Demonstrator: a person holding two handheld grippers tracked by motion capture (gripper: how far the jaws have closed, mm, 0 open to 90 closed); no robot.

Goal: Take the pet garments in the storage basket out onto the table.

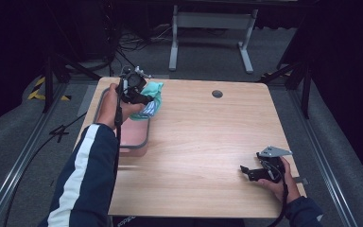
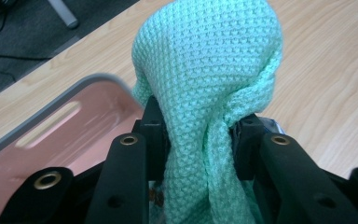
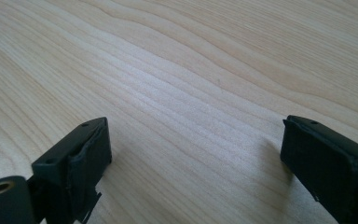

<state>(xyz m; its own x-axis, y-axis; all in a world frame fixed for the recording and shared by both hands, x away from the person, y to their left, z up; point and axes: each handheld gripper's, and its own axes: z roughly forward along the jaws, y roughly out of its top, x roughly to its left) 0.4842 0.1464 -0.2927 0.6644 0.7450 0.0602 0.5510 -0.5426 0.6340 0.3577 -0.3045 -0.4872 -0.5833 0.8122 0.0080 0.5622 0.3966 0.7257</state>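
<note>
Lifting the mint knitted cloth [image 2: 205, 84] over the pink bin [image 1: 134, 135], left claw [image 1: 139, 94] clamped on it; right claw [image 3: 196, 154] rests apart on the counter [image 1: 208, 137]; next, probably a steady carry clear of the bin's rim

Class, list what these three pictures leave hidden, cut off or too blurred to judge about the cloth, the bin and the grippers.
- High view: the left gripper and hand cover much of the mint green knitted cloth; a striped item under it is too small to identify.
- Left gripper view: the cloth hides the pads and the pink bin is cut off by the edge.
- High view: the forearm hides the bin's contents.
</note>
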